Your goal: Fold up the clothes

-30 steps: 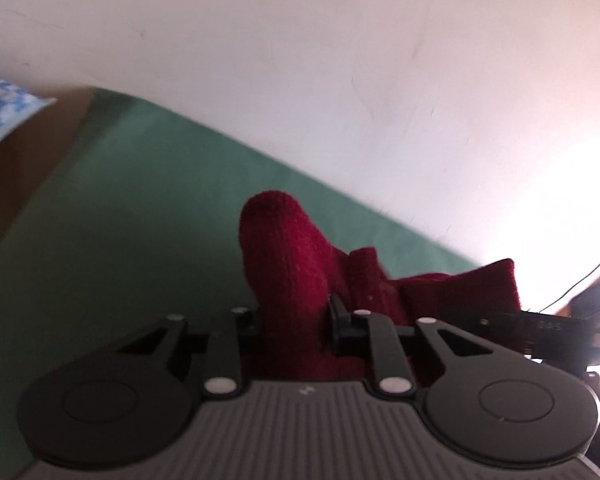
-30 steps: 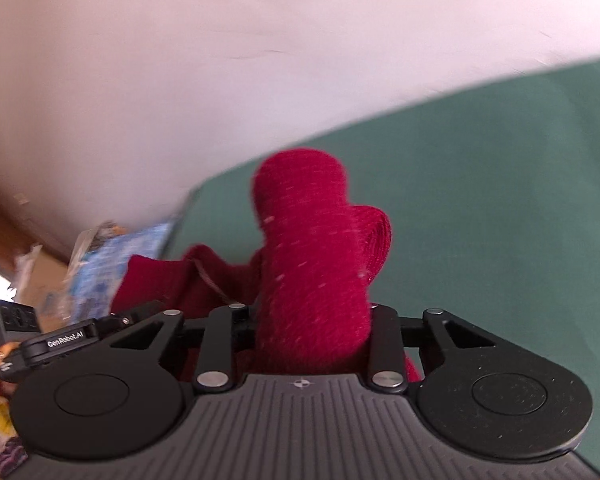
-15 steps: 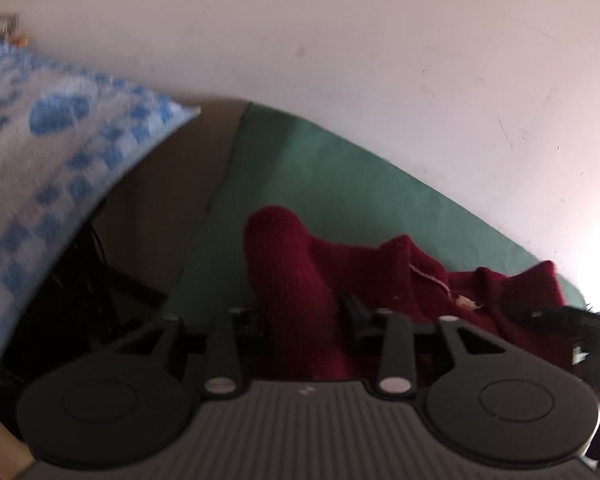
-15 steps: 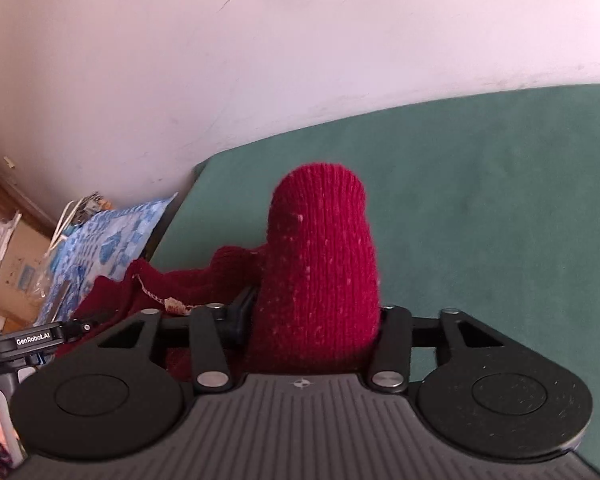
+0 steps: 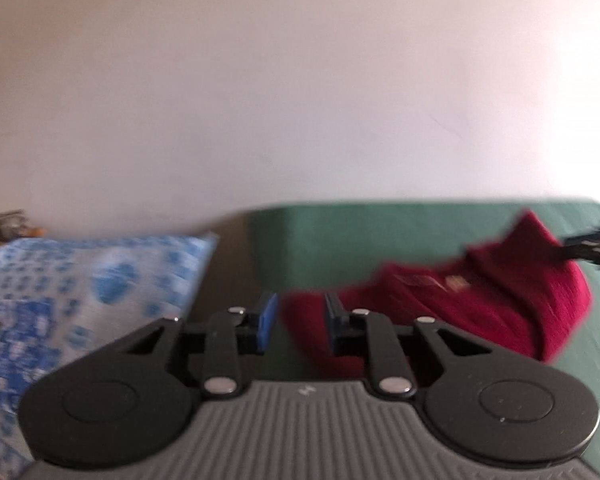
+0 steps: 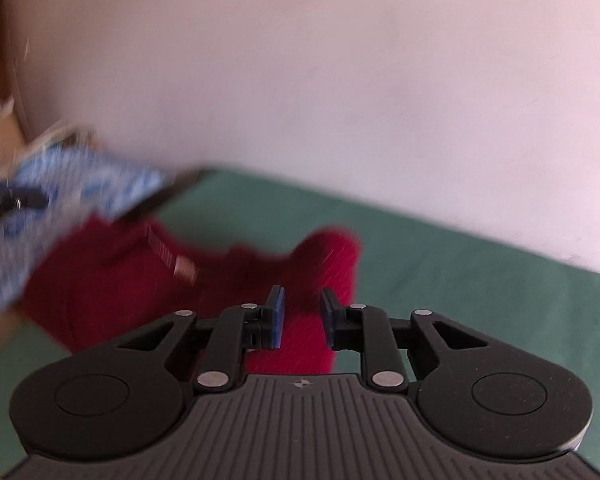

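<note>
A dark red knit sweater [image 5: 500, 304] lies bunched on the green table cover [image 5: 340, 240], its neck label facing up. In the left wrist view my left gripper [image 5: 300, 322] has its blue pads a thick fold apart, with the sweater's left end between them. In the right wrist view my right gripper [image 6: 302, 316] grips the sweater [image 6: 112, 280] by its right end, which rises just past the fingertips. Each gripper's black tip shows at the edge of the other's view. Both views are blurred by motion.
A blue and white patterned cloth [image 5: 80, 300] lies just left of the table, beside the sweater [image 6: 80, 184]. A pale wall [image 5: 300, 100] stands close behind the table. The green table cover [image 6: 480, 280] stretches bare to the right.
Both grippers have dropped low toward the table. The red fold that stood tall between each pair of fingers now sits lower, so the blue pads show. The finger spacing looks unchanged.
</note>
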`<state>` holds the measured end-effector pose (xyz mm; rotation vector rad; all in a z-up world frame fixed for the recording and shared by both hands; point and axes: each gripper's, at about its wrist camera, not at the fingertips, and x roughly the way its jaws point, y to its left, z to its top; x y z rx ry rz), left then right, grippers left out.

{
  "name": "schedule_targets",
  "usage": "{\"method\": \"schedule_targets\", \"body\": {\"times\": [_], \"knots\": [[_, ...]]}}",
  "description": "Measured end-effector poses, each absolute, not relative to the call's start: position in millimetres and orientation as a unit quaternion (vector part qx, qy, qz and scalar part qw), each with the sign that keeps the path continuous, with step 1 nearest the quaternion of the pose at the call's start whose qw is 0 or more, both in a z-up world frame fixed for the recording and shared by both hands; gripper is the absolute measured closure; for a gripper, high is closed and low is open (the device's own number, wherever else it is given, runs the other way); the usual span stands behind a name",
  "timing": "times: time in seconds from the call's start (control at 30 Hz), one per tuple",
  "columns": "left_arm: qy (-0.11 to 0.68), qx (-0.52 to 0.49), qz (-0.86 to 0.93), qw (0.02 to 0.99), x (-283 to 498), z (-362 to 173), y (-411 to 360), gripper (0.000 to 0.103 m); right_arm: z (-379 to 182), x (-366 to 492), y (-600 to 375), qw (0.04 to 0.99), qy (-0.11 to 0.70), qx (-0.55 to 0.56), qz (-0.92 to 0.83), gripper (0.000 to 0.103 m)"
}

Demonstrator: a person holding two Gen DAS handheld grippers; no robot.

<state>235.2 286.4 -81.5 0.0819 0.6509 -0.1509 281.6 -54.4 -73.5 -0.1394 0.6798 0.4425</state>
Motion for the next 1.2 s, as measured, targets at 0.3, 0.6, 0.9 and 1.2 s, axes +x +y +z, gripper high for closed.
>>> {"method": "schedule_targets", "body": {"times": [0.3,0.6,0.9,1.2], "knots": [[0.329,0.024,-0.055,0.943,300,-134,248,0.087,-110,332,-11,0.910,0.360,-0.076,0.191,0.081],[0.295,-0.020,-0.095,0.951,280,-94,284,0.071,-76,309,-35,0.922,0.322,-0.020,0.213,0.062],[0.342,-0.066,-0.047,0.936,277,-104,332,0.052,-86,328,-65,0.921,0.336,0.045,0.192,0.050],[0.332,-0.075,-0.085,0.936,309,-115,295,0.103,-102,339,-56,0.896,0.339,0.145,0.247,0.090]]}}
